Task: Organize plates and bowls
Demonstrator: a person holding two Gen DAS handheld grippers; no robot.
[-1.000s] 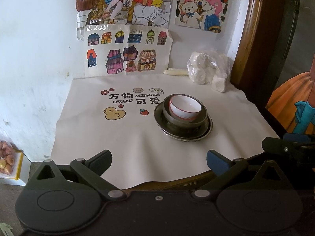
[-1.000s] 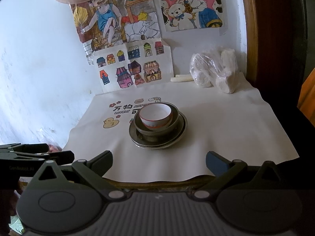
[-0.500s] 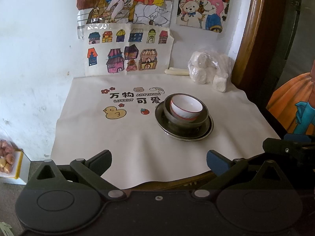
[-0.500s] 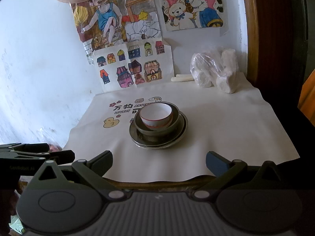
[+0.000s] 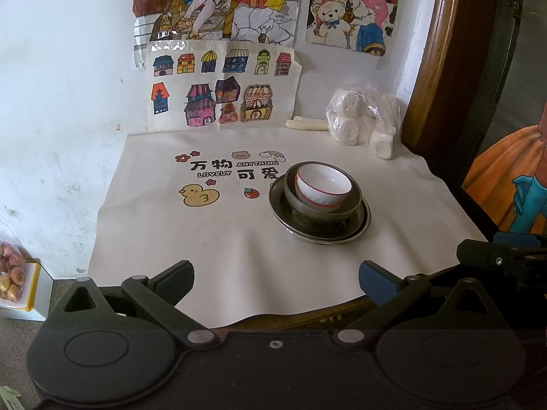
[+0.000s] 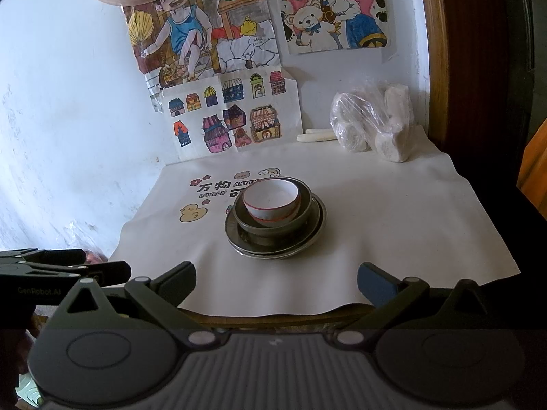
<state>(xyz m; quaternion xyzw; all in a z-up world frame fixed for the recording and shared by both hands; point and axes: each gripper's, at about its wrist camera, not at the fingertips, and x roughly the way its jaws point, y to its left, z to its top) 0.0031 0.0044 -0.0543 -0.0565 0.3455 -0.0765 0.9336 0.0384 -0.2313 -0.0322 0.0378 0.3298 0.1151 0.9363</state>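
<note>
A white bowl with a red rim [image 5: 323, 186] [image 6: 271, 202] sits tilted inside a dark grey bowl [image 5: 321, 210] [image 6: 273, 227], which rests on stacked dark plates [image 5: 319, 230] [image 6: 277, 244] on a cream printed cloth. My left gripper [image 5: 276, 275] stands open at the table's near edge, well short of the stack, with nothing between its fingers. My right gripper [image 6: 276, 276] is also open and empty, hanging back from the near edge. The left gripper's tips [image 6: 68, 268] show at the left of the right wrist view.
A clear bag of white lumps [image 5: 364, 124] [image 6: 372, 123] and a white stick [image 5: 307, 124] lie at the back right by the wall. Drawings cover the wall. A dark wooden frame [image 5: 444, 68] rises at the right. A box of reddish items [image 5: 13, 278] sits on the floor, left.
Both views have shifted only slightly; the stack of bowls and plates has not moved, and both grippers stay open.
</note>
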